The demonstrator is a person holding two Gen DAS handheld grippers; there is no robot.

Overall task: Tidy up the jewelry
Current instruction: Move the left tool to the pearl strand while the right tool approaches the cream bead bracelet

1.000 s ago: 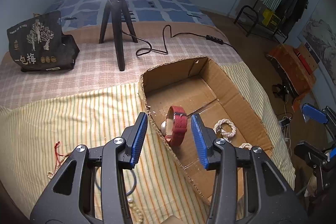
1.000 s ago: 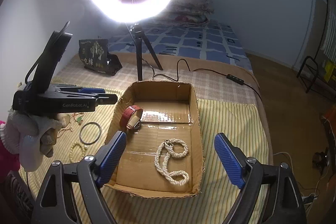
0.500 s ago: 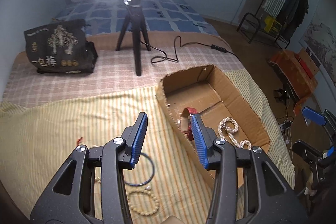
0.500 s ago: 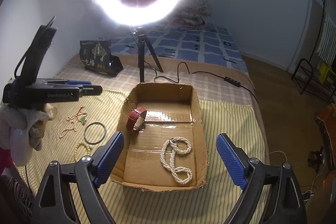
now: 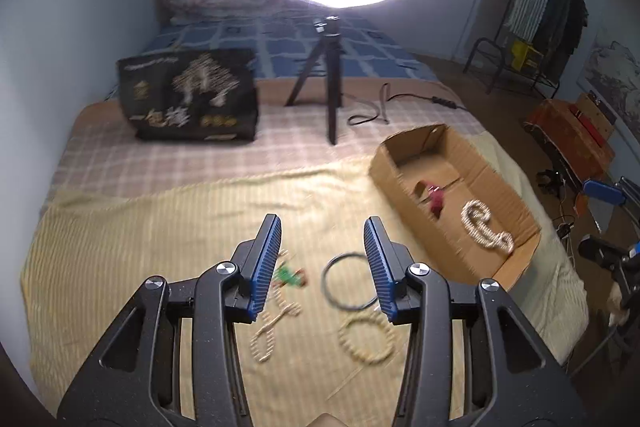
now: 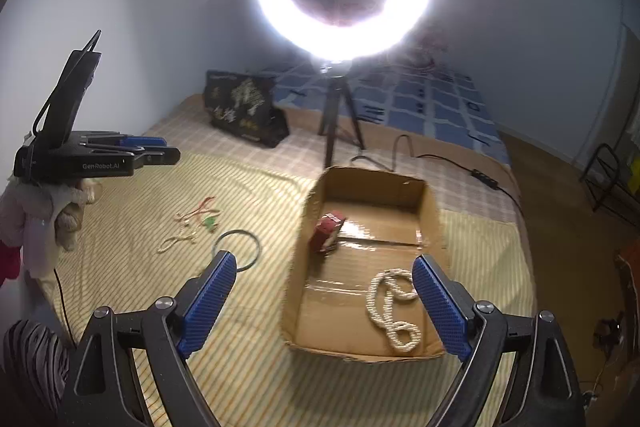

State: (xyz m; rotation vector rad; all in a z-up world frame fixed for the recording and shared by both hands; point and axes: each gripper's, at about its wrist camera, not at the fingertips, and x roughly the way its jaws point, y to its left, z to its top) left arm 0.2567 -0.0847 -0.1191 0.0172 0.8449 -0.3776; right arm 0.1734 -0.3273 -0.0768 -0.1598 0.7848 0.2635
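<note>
Left claw (image 5: 323, 259) half-open, empty, right claw (image 6: 323, 297) wide, empty

One cardboard box (image 6: 430, 211), one red watch (image 6: 326, 229), one pearl necklace (image 6: 394, 311), one dark bangle (image 5: 346, 281), one beaded bracelet (image 5: 366, 341), two grippers (image 5: 322, 259) (image 6: 322, 301)

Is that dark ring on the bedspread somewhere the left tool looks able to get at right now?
Probably yes. The left tool hangs open and empty above the dark ring, which lies flat on the striped cloth with nothing over it; the beaded bracelet sits close by.
</note>
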